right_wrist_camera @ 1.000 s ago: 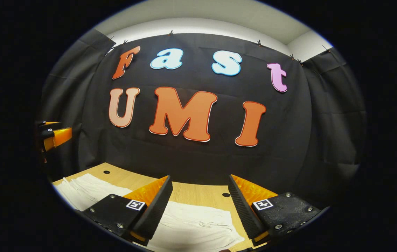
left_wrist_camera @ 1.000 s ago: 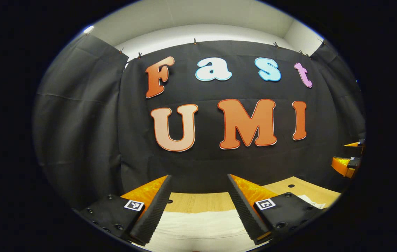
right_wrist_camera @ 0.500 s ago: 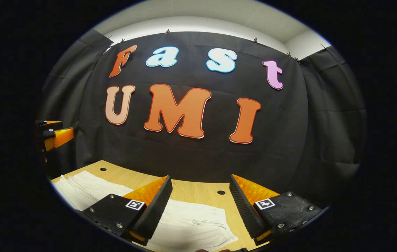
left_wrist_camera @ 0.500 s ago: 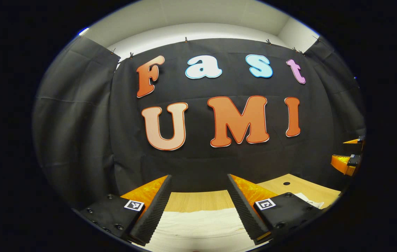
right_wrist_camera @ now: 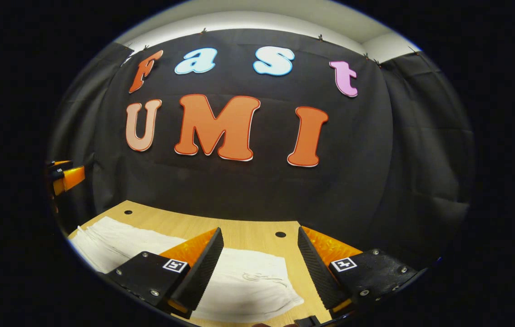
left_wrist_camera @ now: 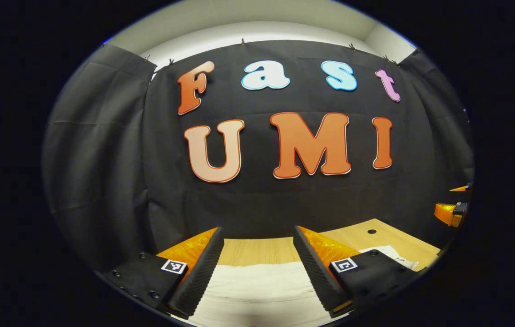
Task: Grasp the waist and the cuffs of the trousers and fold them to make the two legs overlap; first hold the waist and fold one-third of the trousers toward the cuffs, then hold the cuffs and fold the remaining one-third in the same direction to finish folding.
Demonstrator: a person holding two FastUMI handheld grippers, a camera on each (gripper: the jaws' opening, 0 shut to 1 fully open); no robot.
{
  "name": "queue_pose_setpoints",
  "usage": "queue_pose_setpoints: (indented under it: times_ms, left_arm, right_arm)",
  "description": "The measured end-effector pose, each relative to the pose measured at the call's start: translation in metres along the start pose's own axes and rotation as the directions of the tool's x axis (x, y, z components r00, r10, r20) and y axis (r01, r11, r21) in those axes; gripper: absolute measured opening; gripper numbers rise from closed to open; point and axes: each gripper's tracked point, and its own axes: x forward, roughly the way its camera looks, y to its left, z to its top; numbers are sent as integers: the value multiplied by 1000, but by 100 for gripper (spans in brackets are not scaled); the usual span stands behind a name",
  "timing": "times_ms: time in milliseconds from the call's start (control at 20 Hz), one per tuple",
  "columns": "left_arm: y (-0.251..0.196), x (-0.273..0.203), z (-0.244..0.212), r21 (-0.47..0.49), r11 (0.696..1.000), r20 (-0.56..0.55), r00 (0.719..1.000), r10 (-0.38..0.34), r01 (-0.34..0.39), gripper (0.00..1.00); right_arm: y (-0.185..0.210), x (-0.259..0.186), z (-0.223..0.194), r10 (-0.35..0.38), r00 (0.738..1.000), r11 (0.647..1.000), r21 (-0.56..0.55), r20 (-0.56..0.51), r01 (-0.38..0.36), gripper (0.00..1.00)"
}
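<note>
1. Trousers [right_wrist_camera: 248,284] lie flat on the table [right_wrist_camera: 248,234], lower centre; soft, light, likely floppy.
2. Left gripper [left_wrist_camera: 257,268] and right gripper [right_wrist_camera: 259,268]: both released, empty.
3. Pinch hem edges, judged best.

trousers [right_wrist_camera: 248,281]: soft woven cloth, matt, lightly creased
table [right_wrist_camera: 248,231]: wood-grain top, smooth, low sheen
booth wall [left_wrist_camera: 103,159]: cloth, matt, hung in loose folds
left gripper [left_wrist_camera: 257,268]: finger pads ribbed, matt; housing looked like hard plastic
right gripper [right_wrist_camera: 259,268]: pads ribbed, matt; glossy translucent plastic behind them
</note>
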Motion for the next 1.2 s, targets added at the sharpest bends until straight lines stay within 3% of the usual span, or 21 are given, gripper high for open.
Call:
queue_pose_setpoints:
  times_ms: [300, 650, 900, 1200]
  left_arm:
    - [16, 1, -35, -73, 995, -129, 990, 52, -61, 97]
    - [47, -8, -77, -141, 973, -273, 952, 137, -180, 100]
    - [86, -30, -126, -174, 936, -406, 889, 214, -305, 100]
    - [152, -58, -198, -247, 842, -587, 766, 263, -479, 97]
  right_arm:
    - [-16, 13, -46, 4, 988, 996, 87, -156, 10, 99]
    - [-32, 23, -108, 28, 939, 985, 169, -344, 32, 99]
    - [-39, 18, -147, 82, 883, 970, 242, -461, 36, 98]
    - [-34, 12, -184, 91, 808, 961, 263, -583, 82, 99]
